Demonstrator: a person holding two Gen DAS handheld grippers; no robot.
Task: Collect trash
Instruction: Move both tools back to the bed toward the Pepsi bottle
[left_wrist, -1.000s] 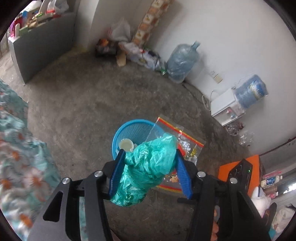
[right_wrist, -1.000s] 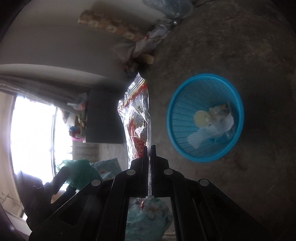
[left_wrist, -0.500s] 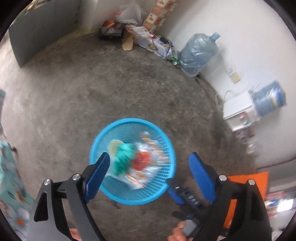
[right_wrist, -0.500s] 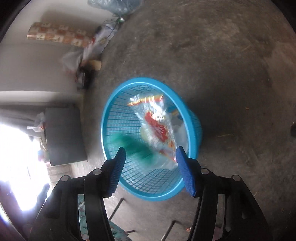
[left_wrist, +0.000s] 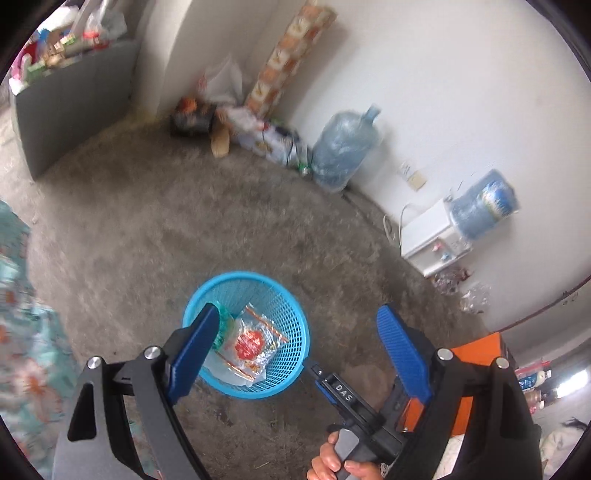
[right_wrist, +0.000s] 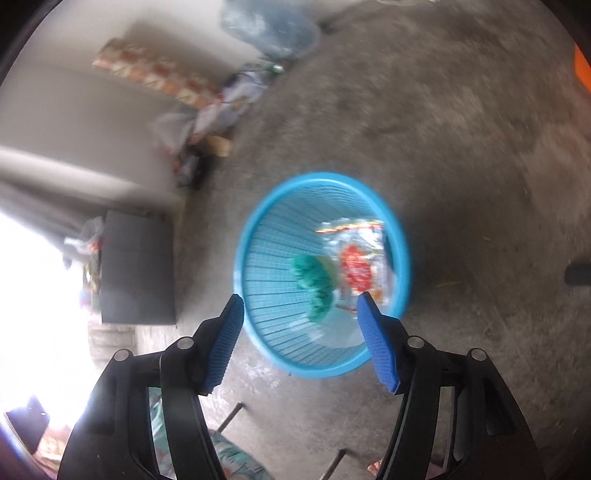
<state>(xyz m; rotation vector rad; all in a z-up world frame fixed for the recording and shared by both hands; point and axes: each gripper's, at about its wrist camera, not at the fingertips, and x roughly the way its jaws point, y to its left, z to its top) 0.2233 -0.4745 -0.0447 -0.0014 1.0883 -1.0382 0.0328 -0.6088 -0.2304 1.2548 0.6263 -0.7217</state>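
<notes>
Green bag (left_wrist: 222, 325) half hidden behind gripper finger; snack wrapper (right_wrist: 356, 258) print smeared by blur; hand (left_wrist: 341, 461) cut off at bottom edge.

Both claws released; trash (right_wrist: 334, 266) now in basket (right_wrist: 258, 229).

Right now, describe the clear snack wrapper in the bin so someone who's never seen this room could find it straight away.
Find the round blue mesh plastic basket standing on the bare grey concrete floor. Inside it lies a flat clear plastic snack wrapper beside a crumpled green plastic bag. The wrapper alone is see-through, with a red round print in its middle and an orange-striped edge.
</notes>
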